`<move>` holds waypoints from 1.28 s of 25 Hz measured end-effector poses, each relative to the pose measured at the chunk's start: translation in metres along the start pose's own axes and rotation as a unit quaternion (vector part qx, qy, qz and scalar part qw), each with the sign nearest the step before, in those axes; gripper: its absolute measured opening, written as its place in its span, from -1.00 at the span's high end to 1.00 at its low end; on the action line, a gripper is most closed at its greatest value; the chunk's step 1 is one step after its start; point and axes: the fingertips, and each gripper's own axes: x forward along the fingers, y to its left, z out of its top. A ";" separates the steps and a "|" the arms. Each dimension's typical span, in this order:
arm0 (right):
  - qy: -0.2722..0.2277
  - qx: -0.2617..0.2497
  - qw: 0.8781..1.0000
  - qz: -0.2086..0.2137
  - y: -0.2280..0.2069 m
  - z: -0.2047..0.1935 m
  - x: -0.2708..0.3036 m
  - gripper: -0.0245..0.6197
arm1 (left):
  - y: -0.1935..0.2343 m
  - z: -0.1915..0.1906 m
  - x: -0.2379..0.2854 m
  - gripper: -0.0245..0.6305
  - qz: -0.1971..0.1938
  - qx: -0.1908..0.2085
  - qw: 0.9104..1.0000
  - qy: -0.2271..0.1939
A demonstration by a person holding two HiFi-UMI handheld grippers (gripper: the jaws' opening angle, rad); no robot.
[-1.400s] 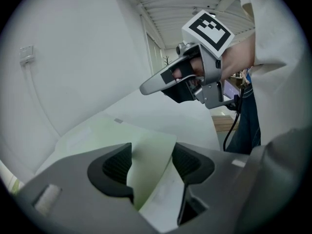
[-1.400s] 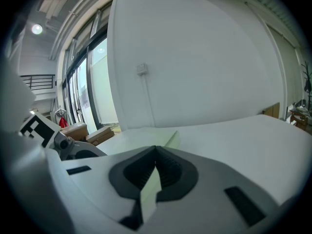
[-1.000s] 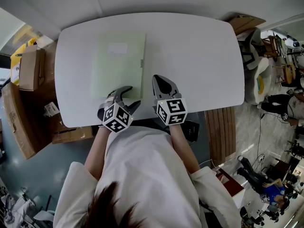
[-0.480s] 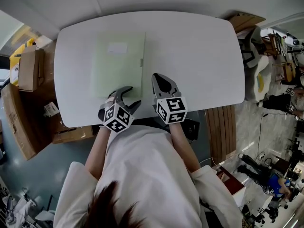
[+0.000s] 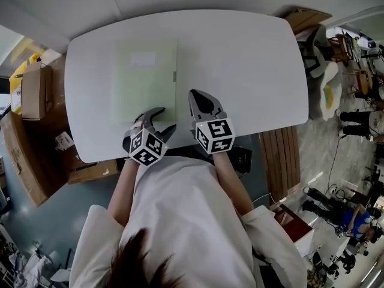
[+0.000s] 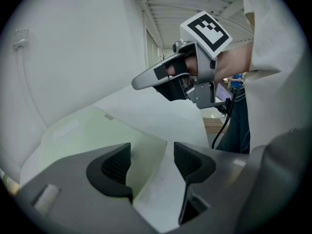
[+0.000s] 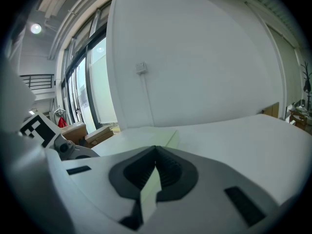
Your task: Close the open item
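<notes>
While folder (image 5: 145, 80) lies flat as before | L claw (image 5: 163, 120) apart, empty | R claw (image 5: 198, 98) closed, empty

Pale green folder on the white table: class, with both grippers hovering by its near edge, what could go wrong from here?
1. The left gripper has its jaws apart over the near corner of the folder; dropping could snag and crease the cover.
2. Nothing pins the folder on the smooth table, so a push may slide it.
3. The right gripper, jaws shut, sits close beside the left; they might collide.
</notes>
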 end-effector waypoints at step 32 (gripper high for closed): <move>0.079 -0.017 0.995 0.056 0.015 -0.025 0.100 0.91 | 0.011 0.002 -0.008 0.11 -0.004 -0.047 0.999 -0.001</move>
